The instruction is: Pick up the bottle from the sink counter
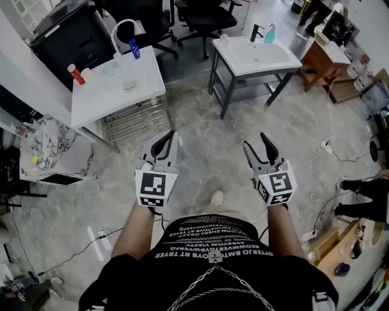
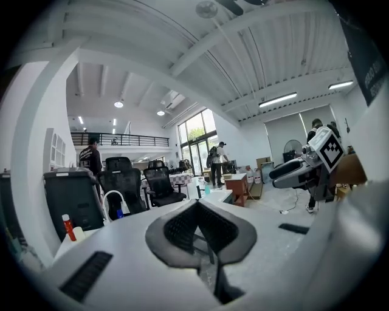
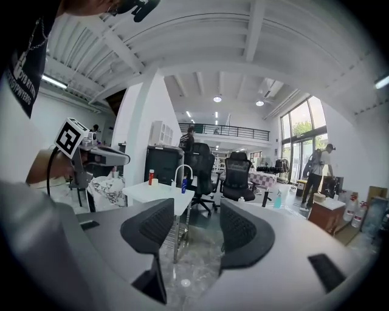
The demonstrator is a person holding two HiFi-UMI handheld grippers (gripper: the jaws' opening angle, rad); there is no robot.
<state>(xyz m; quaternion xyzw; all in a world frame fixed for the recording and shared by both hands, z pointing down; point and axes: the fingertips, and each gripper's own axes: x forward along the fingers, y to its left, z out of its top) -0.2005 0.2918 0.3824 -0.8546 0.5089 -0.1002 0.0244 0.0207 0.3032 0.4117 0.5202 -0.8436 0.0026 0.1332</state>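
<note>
A white sink counter [image 1: 143,91] with a curved white faucet stands ahead to the left. On it are a red bottle [image 1: 76,74] at its left end and a blue bottle [image 1: 134,48] by the faucet. Both also show in the right gripper view, red bottle [image 3: 151,177] and blue bottle [image 3: 184,185]. My left gripper [image 1: 169,134] is held out over the floor, short of the counter, jaws together and empty. My right gripper [image 1: 255,141] is level with it to the right, jaws apart with nothing between them. Seen from its own camera, the right gripper [image 3: 196,209] looks towards the counter.
A second white sink [image 1: 255,58] with a black tap and a teal bottle [image 1: 270,34] stands ahead right. Black office chairs [image 1: 206,15] are behind. A wire rack [image 1: 137,118] sits under the counter, a marble-topped table [image 1: 51,152] is at left, and cables [image 1: 328,152] lie on the floor at right.
</note>
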